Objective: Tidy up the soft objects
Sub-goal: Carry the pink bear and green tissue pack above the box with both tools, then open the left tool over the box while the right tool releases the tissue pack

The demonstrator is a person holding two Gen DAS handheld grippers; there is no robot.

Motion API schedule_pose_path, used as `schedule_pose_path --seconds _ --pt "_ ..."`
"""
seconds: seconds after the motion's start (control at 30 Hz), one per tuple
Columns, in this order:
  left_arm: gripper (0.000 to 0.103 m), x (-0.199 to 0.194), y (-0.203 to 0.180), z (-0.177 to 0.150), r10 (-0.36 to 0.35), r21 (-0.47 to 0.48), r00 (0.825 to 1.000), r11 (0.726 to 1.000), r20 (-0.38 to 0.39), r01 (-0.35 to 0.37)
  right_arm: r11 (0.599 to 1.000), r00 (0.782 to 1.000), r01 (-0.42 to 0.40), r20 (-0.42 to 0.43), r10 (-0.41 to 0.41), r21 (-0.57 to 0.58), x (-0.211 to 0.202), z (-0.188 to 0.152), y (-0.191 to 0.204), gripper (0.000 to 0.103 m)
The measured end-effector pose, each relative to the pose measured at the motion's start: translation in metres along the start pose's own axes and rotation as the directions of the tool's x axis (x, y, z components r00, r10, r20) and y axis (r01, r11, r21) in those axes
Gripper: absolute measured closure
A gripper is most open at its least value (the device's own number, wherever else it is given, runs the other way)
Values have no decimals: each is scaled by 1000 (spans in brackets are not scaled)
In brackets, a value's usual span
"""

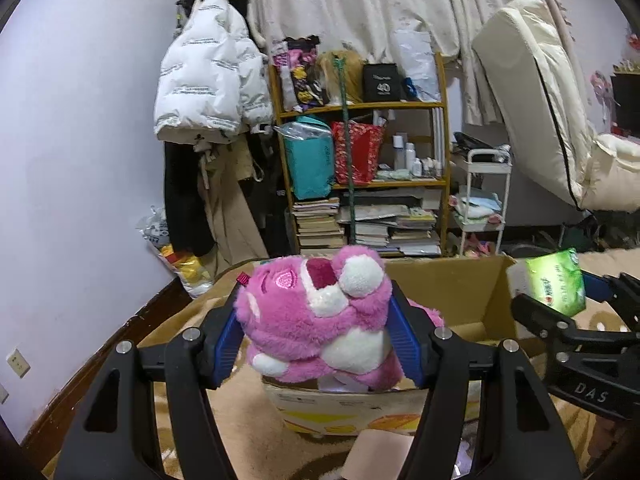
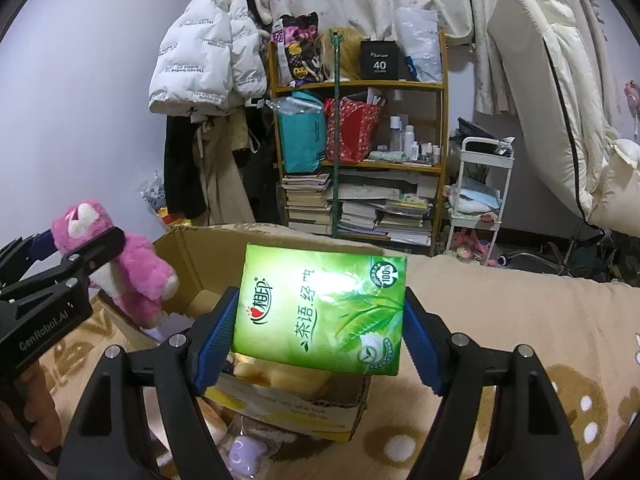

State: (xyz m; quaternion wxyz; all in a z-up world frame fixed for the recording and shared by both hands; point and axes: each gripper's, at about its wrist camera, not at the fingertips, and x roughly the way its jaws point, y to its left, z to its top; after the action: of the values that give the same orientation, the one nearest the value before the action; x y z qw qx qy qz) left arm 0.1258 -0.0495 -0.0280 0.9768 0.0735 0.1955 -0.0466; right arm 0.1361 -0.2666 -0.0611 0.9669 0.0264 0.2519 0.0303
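Observation:
A pink plush bear (image 1: 296,320) with white patches is squeezed between the blue pads of my left gripper (image 1: 316,308), which is shut on it. The bear hangs over an open cardboard box (image 1: 452,288). In the right wrist view, my right gripper (image 2: 320,300) is shut on a green tissue pack (image 2: 320,312), held flat-on above the same box (image 2: 208,256). Something yellow and soft (image 2: 280,376) lies in the box under the pack. Each gripper shows in the other's view: the right gripper (image 1: 564,300) with the tissue pack (image 1: 556,284), and the left gripper (image 2: 76,240) with the bear (image 2: 136,276).
The box stands on a beige patterned blanket (image 2: 500,320). A small purple object (image 2: 244,452) lies just in front of it. Behind are a crowded wooden bookshelf (image 1: 360,104), a hanging white puffer jacket (image 1: 208,80), a white trolley (image 1: 484,200) and a leaning mattress (image 1: 532,92).

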Motion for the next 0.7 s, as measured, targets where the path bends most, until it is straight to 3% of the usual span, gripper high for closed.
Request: schedule_pose_path --seconds 0.3,0.47,0.7 --pt "37 9 -10 -4 -32 31 998 999 -54 34 1000 1000 -15 -20 15 -7 3 -6 3 22" --pt "26 8 -12 -5 -14 45 999 999 -43 16 999 998 -41 -36 42 30 6 -5 0 22" --pt "23 11 -12 -9 -2 53 998 999 -59 5 997 998 -42 -37 44 58 6 -4 -6 22"
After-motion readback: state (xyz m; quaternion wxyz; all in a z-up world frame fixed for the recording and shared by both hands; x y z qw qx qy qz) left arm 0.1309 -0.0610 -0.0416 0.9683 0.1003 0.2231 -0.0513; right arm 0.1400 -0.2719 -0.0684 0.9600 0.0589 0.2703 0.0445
